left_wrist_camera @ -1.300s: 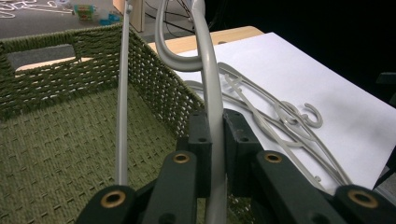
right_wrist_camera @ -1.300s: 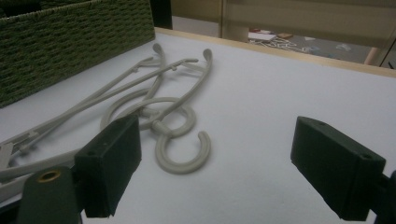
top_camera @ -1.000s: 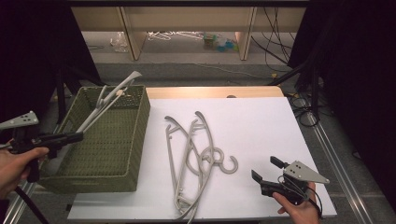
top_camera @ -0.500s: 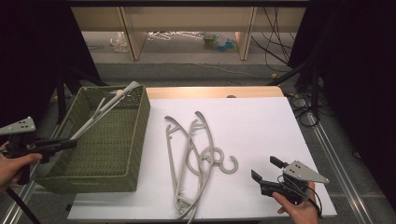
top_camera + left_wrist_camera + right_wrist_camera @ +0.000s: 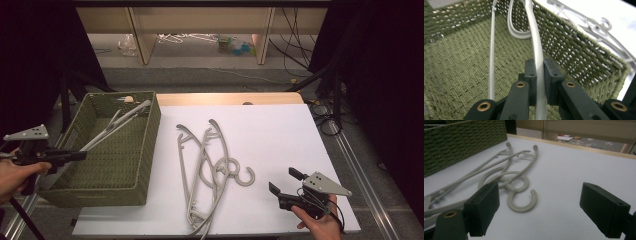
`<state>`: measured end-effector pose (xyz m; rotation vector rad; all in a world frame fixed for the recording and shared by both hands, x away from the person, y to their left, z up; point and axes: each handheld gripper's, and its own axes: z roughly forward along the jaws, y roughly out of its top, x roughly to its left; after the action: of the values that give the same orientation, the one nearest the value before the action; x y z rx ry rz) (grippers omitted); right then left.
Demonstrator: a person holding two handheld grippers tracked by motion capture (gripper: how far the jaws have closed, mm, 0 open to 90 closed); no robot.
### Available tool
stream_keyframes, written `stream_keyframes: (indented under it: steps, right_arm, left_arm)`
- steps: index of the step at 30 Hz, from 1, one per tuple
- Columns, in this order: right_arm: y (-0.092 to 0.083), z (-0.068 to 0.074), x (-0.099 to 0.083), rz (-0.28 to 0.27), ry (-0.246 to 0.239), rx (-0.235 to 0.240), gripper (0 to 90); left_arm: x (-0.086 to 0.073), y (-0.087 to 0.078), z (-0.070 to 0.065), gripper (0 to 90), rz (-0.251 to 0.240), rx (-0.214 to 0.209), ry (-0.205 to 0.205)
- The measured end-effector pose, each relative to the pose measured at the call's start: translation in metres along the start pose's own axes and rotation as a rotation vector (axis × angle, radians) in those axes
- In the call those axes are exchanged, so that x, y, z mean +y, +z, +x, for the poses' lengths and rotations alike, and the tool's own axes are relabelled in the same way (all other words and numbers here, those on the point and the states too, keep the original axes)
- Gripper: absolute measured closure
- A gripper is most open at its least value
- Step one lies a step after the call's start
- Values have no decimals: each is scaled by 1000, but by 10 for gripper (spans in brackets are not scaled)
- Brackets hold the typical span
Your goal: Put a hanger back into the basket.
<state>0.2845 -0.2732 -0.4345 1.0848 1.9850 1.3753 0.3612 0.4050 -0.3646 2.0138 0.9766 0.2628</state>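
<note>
A grey plastic hanger [image 5: 117,125] slants inside the green woven basket [image 5: 150,145] at the table's left, its far end resting near the back rim. My left gripper [image 5: 82,155] is shut on the hanger's near end, over the basket's left side. In the left gripper view the black jaws [image 5: 539,75] pinch the hanger's [image 5: 537,55] arm above the basket floor [image 5: 461,65]. A tangle of grey hangers [image 5: 202,165] lies on the white tabletop. My right gripper [image 5: 284,180] stands open to the right of the tangle. In the right gripper view its jaws [image 5: 539,205] are spread wide before a hanger hook [image 5: 522,201].
The white table surface [image 5: 280,130] stretches bare right of the hangers. A wooden strip [image 5: 225,98] borders its far edge. Beyond it are shelf units [image 5: 200,25] with clutter on the floor, and cables [image 5: 325,110] hang at the right.
My left gripper has moved down and to the left with the hanger. The hanger's far end has sunk from above the basket rim down into the basket. The right gripper has stayed still.
</note>
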Motion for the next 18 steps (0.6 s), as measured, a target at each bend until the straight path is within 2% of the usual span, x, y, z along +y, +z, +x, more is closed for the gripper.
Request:
stream_keyframes:
  steps: [1, 3, 5, 6, 8, 10, 16, 18]
  right_arm:
    - [1, 0, 0, -9, 7, 10, 172]
    - [0, 0, 0, 0, 5, 3, 172]
    - [0, 0, 0, -1, 3, -2, 172]
    - [0, 0, 0, -1, 2, -2, 172]
    - [0, 0, 0, -1, 2, 0, 172]
    - [-3, 0, 1, 29, 4, 7, 172]
    - [-2, 0, 1, 20, 4, 6, 172]
    - [-2, 0, 1, 21, 3, 6, 172]
  left_arm:
    - [1, 3, 0, 814, 4, 8, 1]
    - [5, 6, 0, 815, 60, 14, -2]
    - [7, 11, -1, 814, 89, 28, 2]
    - [8, 12, 0, 813, 120, 27, 18]
    - [8, 17, 0, 814, 129, 30, 8]
    - [9, 18, 2, 815, 183, 38, 41]
    - [5, 26, 8, 811, 207, 70, 19]
    - [5, 27, 10, 805, 235, 93, 35]
